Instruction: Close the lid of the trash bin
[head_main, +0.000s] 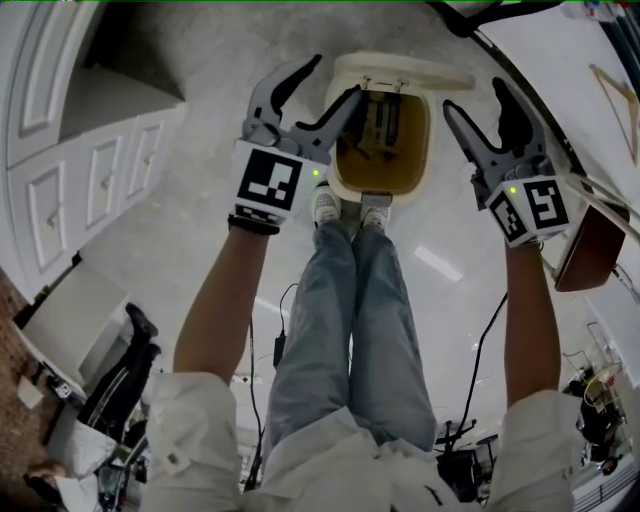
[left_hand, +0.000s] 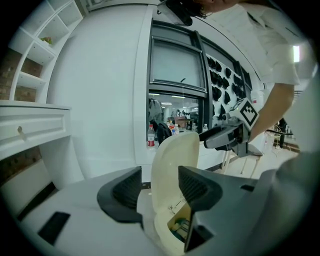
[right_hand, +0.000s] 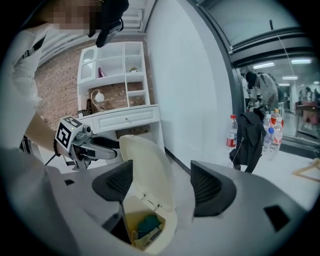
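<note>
**A:** Bright, even indoor light in all three views. The pale floor (head_main: 190, 240) throws back a soft streak of glare in the head view.

**B:** And the gripper views?

**A:** They have a heavy fisheye bend and black corners. The near jaws look soft, perhaps out of focus. The inside of the trash bin (head_main: 342, 186) is dimmer and shadowed. Strip lights (right_hand: 265, 65) glow far behind in the right gripper view.

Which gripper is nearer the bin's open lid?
Left. In the head view the left gripper has one jaw tip over the bin beside the lid; the right gripper stands apart, off to the right.
</note>
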